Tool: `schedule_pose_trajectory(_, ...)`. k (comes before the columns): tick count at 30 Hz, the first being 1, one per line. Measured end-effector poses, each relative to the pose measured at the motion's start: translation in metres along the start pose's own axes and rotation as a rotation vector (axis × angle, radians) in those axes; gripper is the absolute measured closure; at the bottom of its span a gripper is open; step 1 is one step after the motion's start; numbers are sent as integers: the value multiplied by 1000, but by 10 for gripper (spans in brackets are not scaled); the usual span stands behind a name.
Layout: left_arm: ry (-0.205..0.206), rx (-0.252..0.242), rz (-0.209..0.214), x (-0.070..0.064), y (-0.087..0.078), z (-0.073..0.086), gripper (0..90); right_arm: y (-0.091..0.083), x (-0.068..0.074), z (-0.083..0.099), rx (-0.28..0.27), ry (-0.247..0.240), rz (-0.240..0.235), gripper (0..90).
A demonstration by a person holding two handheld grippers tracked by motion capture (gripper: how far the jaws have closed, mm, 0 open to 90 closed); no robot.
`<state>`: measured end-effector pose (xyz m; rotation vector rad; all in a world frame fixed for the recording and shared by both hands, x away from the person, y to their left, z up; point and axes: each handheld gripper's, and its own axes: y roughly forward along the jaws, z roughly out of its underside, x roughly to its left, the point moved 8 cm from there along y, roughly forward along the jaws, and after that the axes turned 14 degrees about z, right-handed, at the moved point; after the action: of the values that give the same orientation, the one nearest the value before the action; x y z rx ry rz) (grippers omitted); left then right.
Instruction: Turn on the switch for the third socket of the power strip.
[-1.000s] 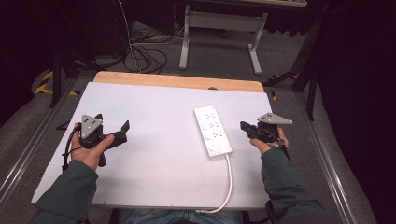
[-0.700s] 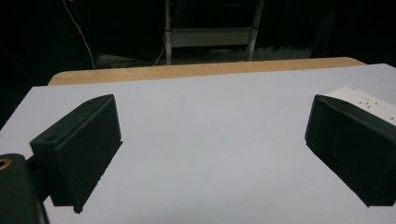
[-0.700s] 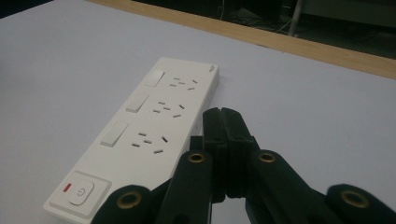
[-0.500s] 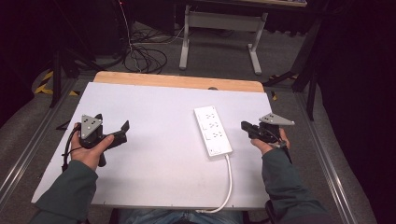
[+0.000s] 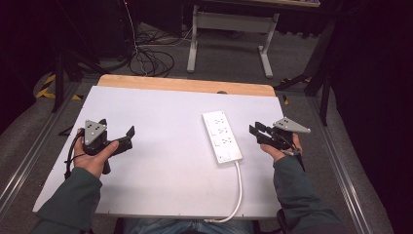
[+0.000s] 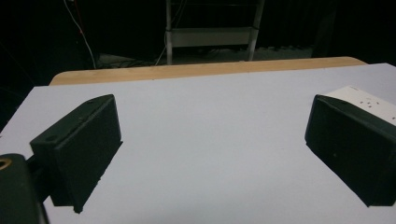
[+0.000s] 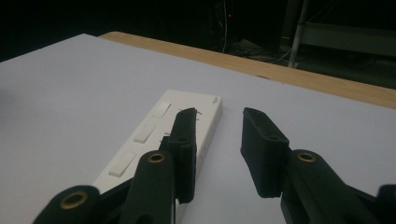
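Power strip [image 5: 222,137] beside right tongs [image 5: 255,130]

No text, brand, number or label can be read anywhere. The long white plastic power strip [image 5: 222,137] has a small mark at its far corner in the right gripper view, too small and blurred to make out. The one sign is the yellow-and-black hazard striping [image 5: 45,86] on the floor beside the far left corner of the white-topped desk [image 5: 160,112], and it carries no words.
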<state>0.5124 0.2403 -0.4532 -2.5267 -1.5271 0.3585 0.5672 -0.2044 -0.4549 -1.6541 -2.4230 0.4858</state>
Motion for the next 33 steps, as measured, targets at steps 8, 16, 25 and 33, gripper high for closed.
schedule_pose_trajectory(8,-1,-1,-2,0,0,0,42,-1,1,-3,-25,10,-10,612)
schedule_pose_trajectory(16,1,0,-3,0,0,0,42,1,0,-2,-19,31,-1,481)
schedule_pose_trajectory(25,1,0,-3,0,0,0,42,4,-2,-1,-9,70,8,337)
schedule_pose_trajectory(33,4,1,-1,0,0,0,41,6,-2,1,9,86,7,200)
